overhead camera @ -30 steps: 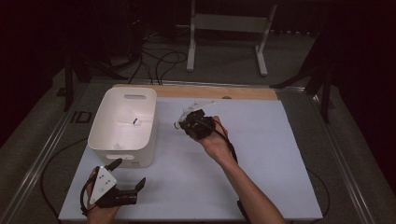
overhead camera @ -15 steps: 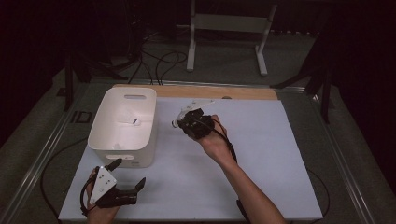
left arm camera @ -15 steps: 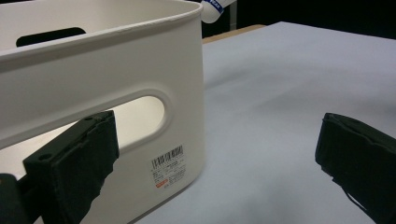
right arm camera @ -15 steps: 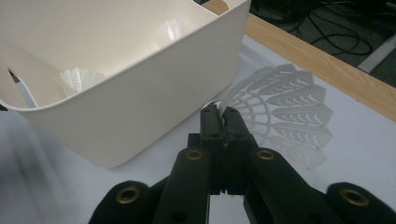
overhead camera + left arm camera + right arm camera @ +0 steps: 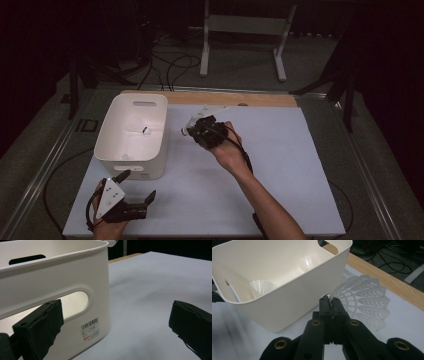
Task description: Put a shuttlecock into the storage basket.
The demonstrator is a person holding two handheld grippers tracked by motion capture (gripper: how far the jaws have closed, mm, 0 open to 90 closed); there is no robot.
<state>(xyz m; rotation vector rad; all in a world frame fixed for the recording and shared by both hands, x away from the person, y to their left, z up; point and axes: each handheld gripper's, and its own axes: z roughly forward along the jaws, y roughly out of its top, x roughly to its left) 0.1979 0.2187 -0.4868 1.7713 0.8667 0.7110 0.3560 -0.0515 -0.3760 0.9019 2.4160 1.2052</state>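
Note:
My right gripper (image 5: 192, 128) hovers over the white table mat just right of the white bin (image 5: 112, 125), its jaws pointing toward the bin. In the right gripper view its jaws (image 5: 331, 302) are shut on the edge of a white plastic shuttlecock (image 5: 364, 300), whose skirt fans out to the right just above the mat. Two more shuttlecocks (image 5: 260, 286) (image 5: 308, 262) lie inside the bin (image 5: 294, 295). My left gripper (image 5: 136, 186) rests near the table's front left corner, open, with nothing between its jaws (image 5: 115, 322); the bin's handle wall (image 5: 62, 272) is close in front of it.
A wooden strip (image 5: 260, 99) runs along the table's far edge. Beyond it are a metal stand (image 5: 240, 30) and floor cables (image 5: 170, 65). White mat (image 5: 300, 165) stretches to the right of the right arm.

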